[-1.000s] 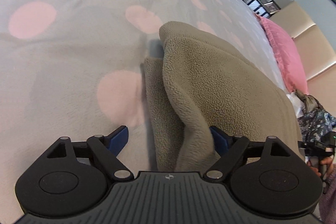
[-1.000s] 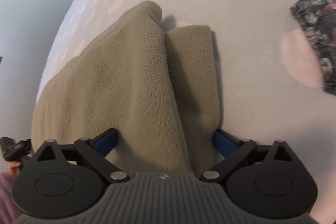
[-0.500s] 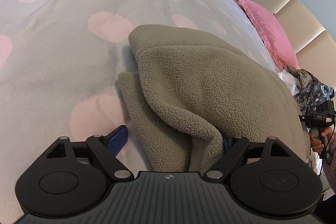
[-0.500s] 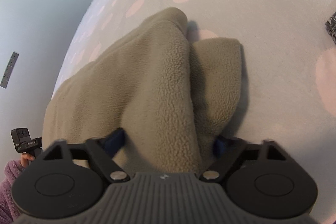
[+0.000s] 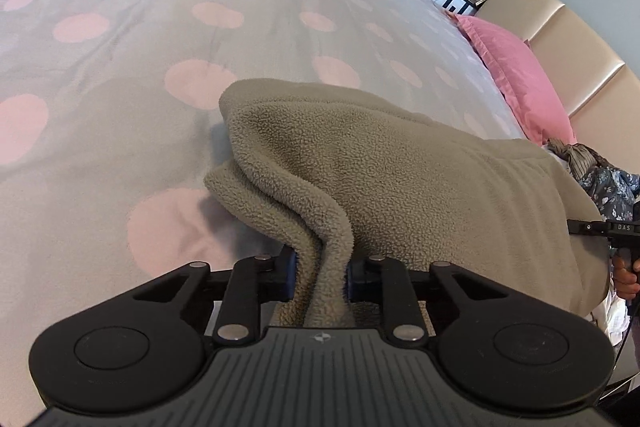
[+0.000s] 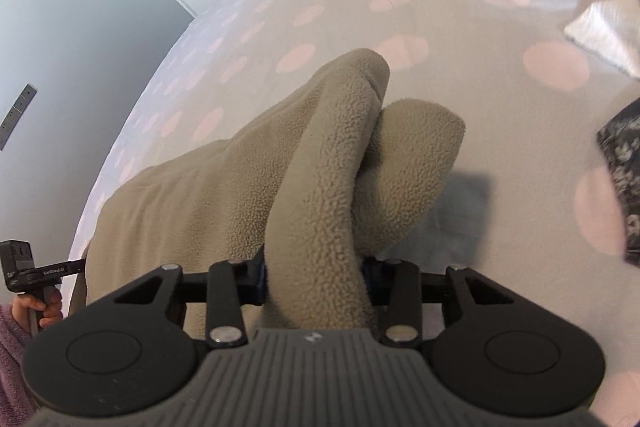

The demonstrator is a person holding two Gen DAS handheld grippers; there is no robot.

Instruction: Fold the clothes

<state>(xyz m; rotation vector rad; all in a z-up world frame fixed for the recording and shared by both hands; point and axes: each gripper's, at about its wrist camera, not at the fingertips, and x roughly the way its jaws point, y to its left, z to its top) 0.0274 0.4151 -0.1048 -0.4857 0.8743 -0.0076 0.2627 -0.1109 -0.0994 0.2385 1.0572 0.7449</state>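
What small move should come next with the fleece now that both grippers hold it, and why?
Probably lift both ends together and carry them forward over the rest. The left gripper and the right gripper are each shut on a bunched edge of the beige fleece, whose far part lies on the dotted bedspread.

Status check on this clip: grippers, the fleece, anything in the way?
Left gripper shut on fleece. Right gripper shut on its other edge, fleece lifted off the bedspread. Floral garment lies to the right, apart; nothing blocking.
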